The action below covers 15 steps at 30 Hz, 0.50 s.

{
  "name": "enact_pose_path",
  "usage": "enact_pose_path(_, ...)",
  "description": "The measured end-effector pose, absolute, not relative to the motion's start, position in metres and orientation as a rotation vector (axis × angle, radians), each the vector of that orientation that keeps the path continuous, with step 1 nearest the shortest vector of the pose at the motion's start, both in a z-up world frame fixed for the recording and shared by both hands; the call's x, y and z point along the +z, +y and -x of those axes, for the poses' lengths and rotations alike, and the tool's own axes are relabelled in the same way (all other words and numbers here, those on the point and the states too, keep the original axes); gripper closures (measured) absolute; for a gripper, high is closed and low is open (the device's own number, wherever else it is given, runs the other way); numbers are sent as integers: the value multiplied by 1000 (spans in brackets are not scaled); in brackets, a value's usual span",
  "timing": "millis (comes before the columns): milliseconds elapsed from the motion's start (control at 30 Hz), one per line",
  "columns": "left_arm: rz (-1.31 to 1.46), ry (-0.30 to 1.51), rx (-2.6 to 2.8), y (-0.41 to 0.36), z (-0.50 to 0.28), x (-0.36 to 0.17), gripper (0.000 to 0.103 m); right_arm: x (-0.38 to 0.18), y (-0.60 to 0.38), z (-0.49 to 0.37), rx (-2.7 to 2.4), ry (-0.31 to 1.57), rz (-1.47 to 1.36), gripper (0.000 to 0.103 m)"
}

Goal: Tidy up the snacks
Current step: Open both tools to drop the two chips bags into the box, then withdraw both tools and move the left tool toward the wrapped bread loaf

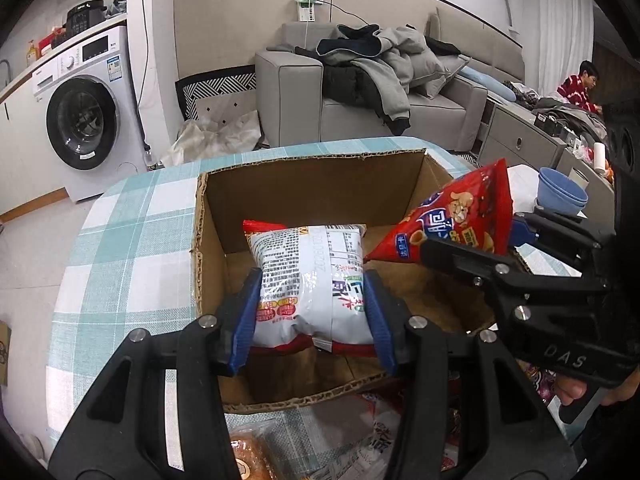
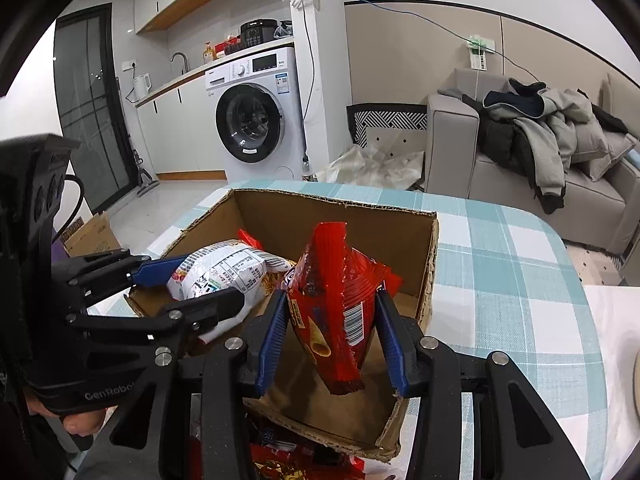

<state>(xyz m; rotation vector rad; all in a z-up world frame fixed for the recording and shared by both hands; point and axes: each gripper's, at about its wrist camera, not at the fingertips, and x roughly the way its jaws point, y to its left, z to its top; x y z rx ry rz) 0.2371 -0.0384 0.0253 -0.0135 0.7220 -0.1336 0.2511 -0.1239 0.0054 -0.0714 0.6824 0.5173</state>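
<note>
Clearly early in the job. Cardboard box (image 1: 304, 184) at the centre of the left wrist view, on the plaid tablecloth (image 1: 132, 232), floor bare brown with nothing lying on it as far as visible. Left gripper (image 1: 311, 300) low in the frame, blue pads pressed against both sides of a white snack bag (image 1: 308, 276), bag held over the box interior, not yet set down. Right gripper (image 2: 332, 328) at lower centre of the right wrist view, pinching a red snack bag (image 2: 336, 292) between its fingers, bag upright and poised above the near half of the box. Same red bag visible at the right of the left wrist view, tilted, tip over the box's right wall.

Probably two bags about to go in, none delivered yet. Still waiting: more packets (image 1: 320, 440) along the bottom edge of the left wrist view, outside the box's near wall, among them something bread-like at lower left; further red wrappers (image 2: 296, 456) at the bottom of the right wrist view. Exact count hard to tell, partly hidden behind the gripper bodies. Most of the sorting likely still ahead.
</note>
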Motion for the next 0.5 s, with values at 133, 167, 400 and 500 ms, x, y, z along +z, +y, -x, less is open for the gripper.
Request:
enact_pose_path(133, 20, 725, -133, -36, -236, 27, 56, 13, -129, -244, 510, 644, 58, 30)
enact_pose_path(167, 22, 728, -137, -35, -236, 29, 55, 16, -131, -240, 509, 618, 50, 23)
enact_pose_path(400, 62, 680, -149, -23, -211, 50, 14, 36, -161, -218, 485, 556, -15, 1)
enact_pose_path(500, 50, 651, -140, -22, -196, 59, 1, 41, -170, -209, 479, 576, -26, 0)
